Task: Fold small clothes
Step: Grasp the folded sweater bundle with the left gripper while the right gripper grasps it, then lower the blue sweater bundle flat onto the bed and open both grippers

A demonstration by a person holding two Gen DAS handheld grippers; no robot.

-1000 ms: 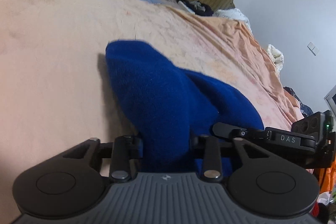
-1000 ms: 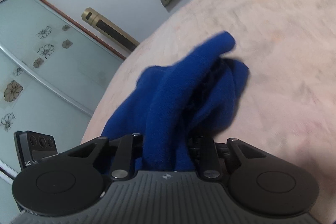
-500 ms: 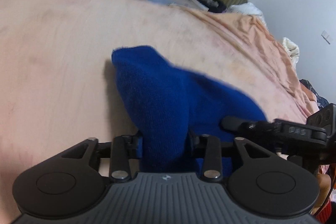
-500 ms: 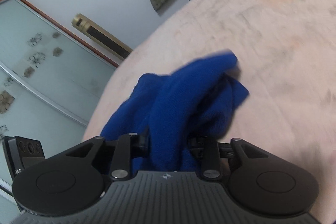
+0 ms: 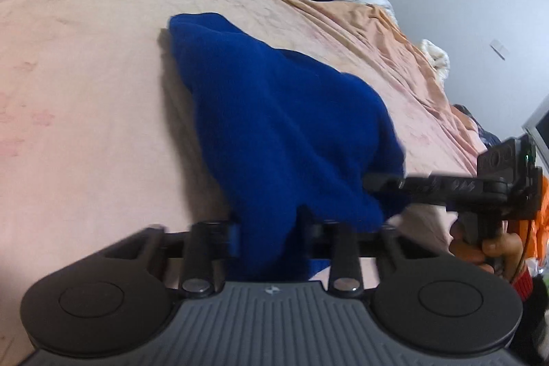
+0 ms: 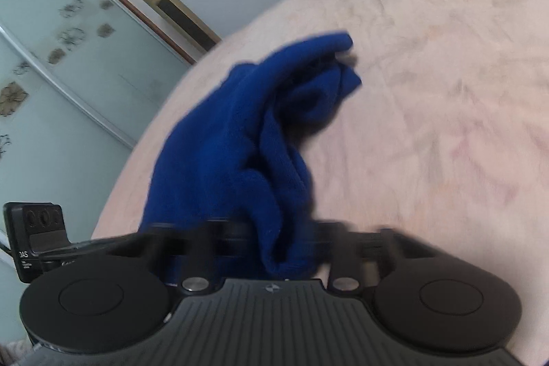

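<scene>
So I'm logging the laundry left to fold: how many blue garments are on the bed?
1. A single blue garment lies bunched on the pink bedspread, its near edge between the closing jaws of both the left gripper and right gripper. Folds could hide a second piece.

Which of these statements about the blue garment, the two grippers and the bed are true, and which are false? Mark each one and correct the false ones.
1. The blue garment lies on a pink bedcover. True.
2. The left gripper has nothing between its jaws. False: blue cloth sits between them as they close.
3. The right gripper has blue cloth between its jaws. True; they are closing on it.
4. The garment is folded into a flat, neat square. False: it is bunched and rumpled.
5. A person's hand shows in the left wrist view. True.
</scene>
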